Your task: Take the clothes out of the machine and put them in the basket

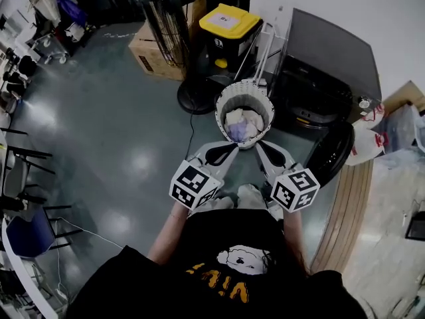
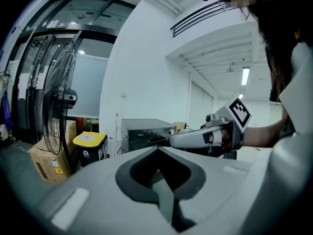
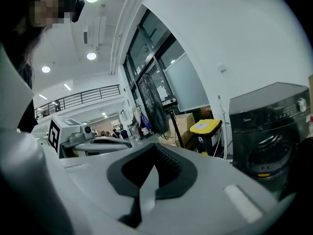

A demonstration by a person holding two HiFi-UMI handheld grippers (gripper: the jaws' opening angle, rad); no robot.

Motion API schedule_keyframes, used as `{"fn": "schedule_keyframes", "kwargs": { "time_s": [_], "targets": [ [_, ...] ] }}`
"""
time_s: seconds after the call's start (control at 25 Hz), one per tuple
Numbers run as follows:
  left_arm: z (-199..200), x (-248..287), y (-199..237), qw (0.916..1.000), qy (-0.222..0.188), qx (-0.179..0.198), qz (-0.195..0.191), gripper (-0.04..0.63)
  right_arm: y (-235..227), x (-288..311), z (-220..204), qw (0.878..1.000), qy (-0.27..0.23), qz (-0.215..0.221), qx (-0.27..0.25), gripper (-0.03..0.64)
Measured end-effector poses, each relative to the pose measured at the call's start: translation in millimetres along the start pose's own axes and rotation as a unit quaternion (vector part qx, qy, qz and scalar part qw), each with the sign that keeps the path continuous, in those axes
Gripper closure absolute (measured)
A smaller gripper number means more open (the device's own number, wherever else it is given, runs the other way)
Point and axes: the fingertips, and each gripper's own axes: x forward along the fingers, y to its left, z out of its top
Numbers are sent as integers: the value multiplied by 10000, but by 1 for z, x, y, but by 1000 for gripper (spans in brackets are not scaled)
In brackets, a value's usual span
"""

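Both grippers hang side by side just over the basket, the left gripper and the right gripper each with fingers pressed together and nothing between them. The clothes lie piled inside the basket, which stands on the floor just in front of the machine, beside its open door.

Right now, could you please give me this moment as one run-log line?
left tool: shut, empty | right tool: shut, empty | basket: clothes inside | machine: door open
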Motion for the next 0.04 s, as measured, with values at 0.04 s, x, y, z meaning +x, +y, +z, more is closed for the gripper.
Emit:
{"fn": "schedule_keyframes", "kwargs": {
  "time_s": [0.04],
  "targets": [
    [0,-2,1,10000,-19,-13,-2,594,2,1,-1,10000,4,1,-9,601]
  ]
}}
